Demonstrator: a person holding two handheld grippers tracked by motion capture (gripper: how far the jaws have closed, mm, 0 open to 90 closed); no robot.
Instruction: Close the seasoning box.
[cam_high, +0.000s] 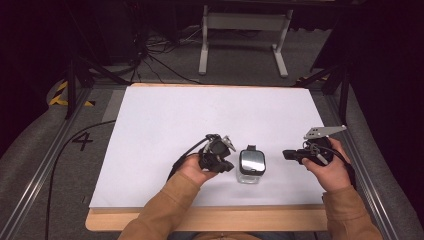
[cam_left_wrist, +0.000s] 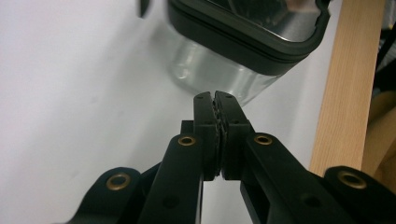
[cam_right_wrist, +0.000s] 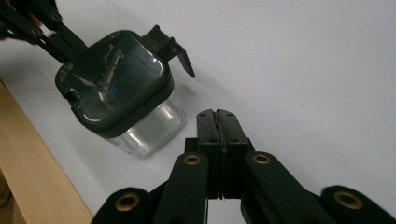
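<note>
At lower centre-left of the high view, our left gripper (cam_high: 223, 156) sits clenched on nothing, its tips just beside the clear container (cam_high: 251, 166), perhaps lining up on it. The container stands at lower centre on the white mat (cam_high: 165, 125), dark lid (cam_right_wrist: 116, 79) on, one latch tab (cam_right_wrist: 173, 50) sticking out. At lower right, our right gripper (cam_high: 289, 154) is clenched empty too, set apart, pointing towards the container. We can't make out any contents through the reflections, and the left gripper view cuts off the lid's top.
</note>
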